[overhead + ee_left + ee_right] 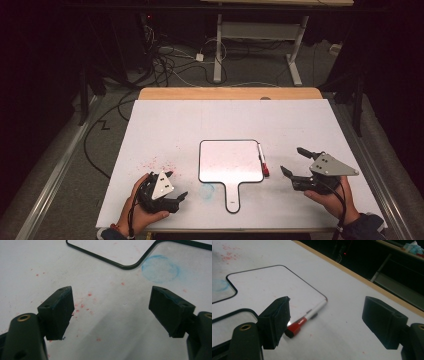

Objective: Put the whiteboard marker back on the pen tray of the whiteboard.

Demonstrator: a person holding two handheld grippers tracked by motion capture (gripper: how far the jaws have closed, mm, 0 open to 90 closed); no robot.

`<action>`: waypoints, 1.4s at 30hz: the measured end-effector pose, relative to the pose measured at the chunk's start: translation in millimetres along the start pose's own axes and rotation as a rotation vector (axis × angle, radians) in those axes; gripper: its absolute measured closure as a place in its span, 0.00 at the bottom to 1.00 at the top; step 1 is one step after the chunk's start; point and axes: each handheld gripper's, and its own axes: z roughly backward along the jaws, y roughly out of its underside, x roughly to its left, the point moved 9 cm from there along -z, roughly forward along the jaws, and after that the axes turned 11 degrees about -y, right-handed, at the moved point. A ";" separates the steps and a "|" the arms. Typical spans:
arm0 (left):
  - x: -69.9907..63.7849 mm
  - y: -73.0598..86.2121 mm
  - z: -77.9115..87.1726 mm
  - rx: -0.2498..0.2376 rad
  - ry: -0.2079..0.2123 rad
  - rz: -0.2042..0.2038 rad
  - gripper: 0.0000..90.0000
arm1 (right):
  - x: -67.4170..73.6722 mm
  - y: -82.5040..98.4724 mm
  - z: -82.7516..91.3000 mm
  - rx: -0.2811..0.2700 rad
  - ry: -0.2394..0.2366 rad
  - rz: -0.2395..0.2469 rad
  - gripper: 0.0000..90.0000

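A small paddle-shaped whiteboard with a black rim and a short handle lies on the white table cover. A white marker with a red cap rests along the whiteboard's right edge. My left gripper is held open at the front left, its jaws spread over red-speckled cover near the whiteboard's corner. My right gripper is held open just right of the marker, which lies ahead of the left jaw beside the whiteboard. Nothing sits between either pair of jaws.
Red marker specks dot the cover left of the board, and a blue smudge sits beside the handle. The wooden table edge runs along the far side. Cables and a desk frame are on the floor beyond.
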 end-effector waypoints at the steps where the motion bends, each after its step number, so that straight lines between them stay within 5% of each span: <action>1: 0.0 0.1 0.0 0.001 -0.001 0.003 0.22 | -0.6 2.6 0.7 -0.001 0.002 -0.006 0.26; 15: 1.3 1.4 -0.2 0.005 -0.017 0.015 0.20 | -8.5 60.1 9.6 0.070 0.045 -0.075 0.24; 18: -0.9 2.0 -0.2 0.007 -0.017 0.034 0.20 | -6.9 61.0 10.3 0.067 0.043 -0.081 0.22; 24: 0.0 0.0 0.6 -0.004 -0.028 -0.009 0.20 | -1.6 59.0 8.4 0.077 0.029 -0.057 0.22; 27: -6.8 2.3 -0.1 0.001 -0.011 0.039 0.20 | -0.6 54.8 8.9 0.070 0.031 -0.049 0.22; 42: -5.7 2.1 -1.1 0.008 -0.009 0.031 0.20 | 4.3 51.2 5.4 0.075 0.026 -0.020 0.22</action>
